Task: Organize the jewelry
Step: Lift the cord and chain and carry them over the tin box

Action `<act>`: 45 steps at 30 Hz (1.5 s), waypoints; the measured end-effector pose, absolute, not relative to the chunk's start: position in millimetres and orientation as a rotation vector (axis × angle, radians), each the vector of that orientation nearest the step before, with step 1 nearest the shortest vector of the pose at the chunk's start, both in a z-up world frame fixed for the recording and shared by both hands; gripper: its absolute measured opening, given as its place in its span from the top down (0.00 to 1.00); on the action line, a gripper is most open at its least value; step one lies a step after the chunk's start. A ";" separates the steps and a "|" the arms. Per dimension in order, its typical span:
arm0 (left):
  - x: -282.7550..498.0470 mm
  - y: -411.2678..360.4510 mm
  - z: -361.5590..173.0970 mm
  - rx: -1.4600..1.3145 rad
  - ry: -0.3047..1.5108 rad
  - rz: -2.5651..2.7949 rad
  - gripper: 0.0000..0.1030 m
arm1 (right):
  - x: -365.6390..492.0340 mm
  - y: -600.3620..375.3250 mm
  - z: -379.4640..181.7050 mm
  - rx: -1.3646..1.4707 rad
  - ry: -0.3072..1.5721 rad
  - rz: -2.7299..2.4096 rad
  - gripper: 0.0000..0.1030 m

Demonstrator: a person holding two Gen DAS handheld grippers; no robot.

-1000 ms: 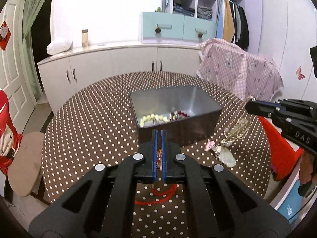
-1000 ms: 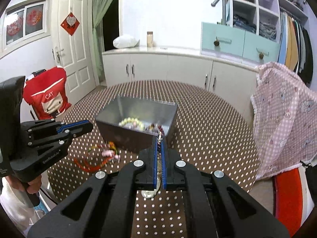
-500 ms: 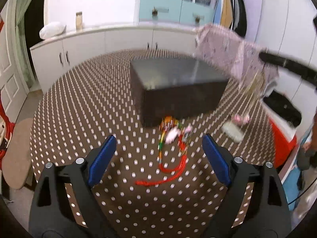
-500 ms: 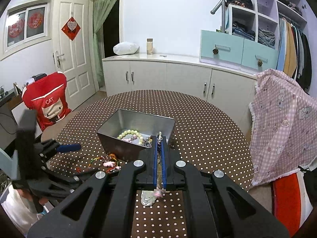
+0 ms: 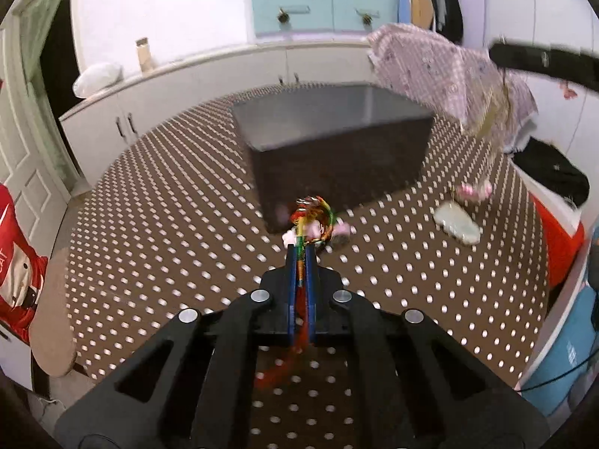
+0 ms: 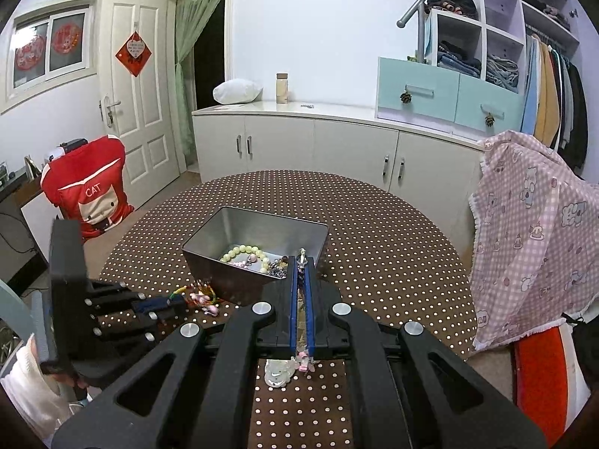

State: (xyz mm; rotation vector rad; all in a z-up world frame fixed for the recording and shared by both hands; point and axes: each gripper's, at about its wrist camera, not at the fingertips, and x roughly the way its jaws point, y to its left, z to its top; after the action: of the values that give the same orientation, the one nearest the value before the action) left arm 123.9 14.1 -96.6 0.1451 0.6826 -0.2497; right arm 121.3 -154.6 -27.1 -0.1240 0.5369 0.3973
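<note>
Jewelry goes into the metal tin at mid-table, where a bead bracelet already lies. Your left gripper has just been closing and now pinches the multicoloured cord bracelet just before the tin, evidently for lifting in. Your right gripper, pressed together, pinches a fine chain whose pale pendant hangs clear, probably to avoid tangling.
</note>
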 end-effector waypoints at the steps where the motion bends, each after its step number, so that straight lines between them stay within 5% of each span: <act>1: 122.9 16.2 -92.1 0.137 0.673 -0.249 0.96 | 121.4 -154.8 -26.1 -0.124 0.536 0.397 0.98; 45: 165.8 23.5 12.6 0.009 0.510 -0.326 0.96 | 173.9 -129.1 34.5 -0.113 0.456 0.450 0.98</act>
State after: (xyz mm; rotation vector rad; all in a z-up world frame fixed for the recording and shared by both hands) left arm 165.8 23.5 12.6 0.0087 0.5096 -0.3260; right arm 173.9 -129.1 34.5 -0.1134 0.4563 0.4504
